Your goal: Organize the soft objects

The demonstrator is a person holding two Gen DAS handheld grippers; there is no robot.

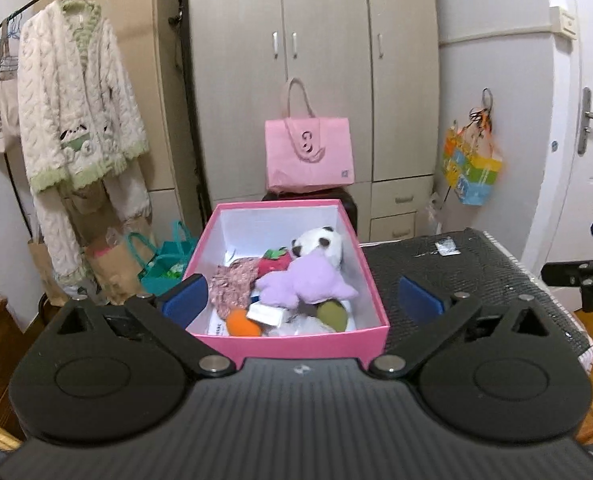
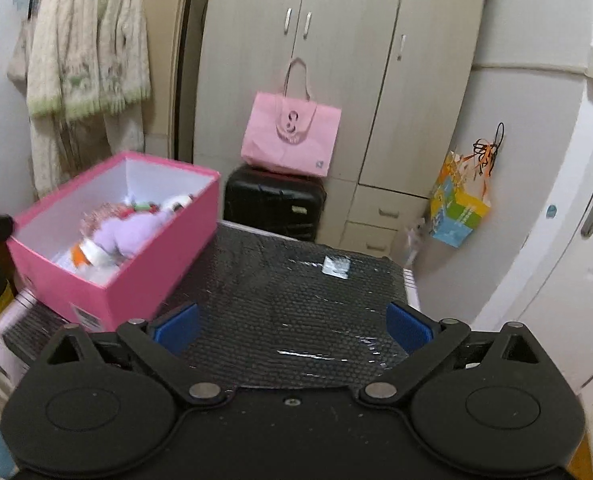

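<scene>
A pink box [image 1: 312, 344] stands on a black textured surface [image 1: 476, 272] and holds soft toys: a purple plush [image 1: 304, 284], a panda [image 1: 320, 244], a red strawberry [image 1: 274, 262], a floral cloth [image 1: 232, 284], an orange piece [image 1: 242, 322] and a green piece [image 1: 332, 314]. My left gripper [image 1: 302, 300] is open and empty, its blue pads either side of the box's near end. My right gripper [image 2: 292, 326] is open and empty over the black surface [image 2: 296, 300], with the pink box [image 2: 136, 288] to its left and the purple plush [image 2: 124, 230] inside.
A pink tote bag [image 1: 308, 156] sits on a black suitcase [image 2: 274, 204] before a grey wardrobe [image 1: 316, 60]. A cream knit robe [image 1: 76, 120] hangs at left, with paper and teal bags [image 1: 164, 260] below. A colourful gift bag [image 1: 472, 168] hangs at right near a white door [image 1: 588, 140].
</scene>
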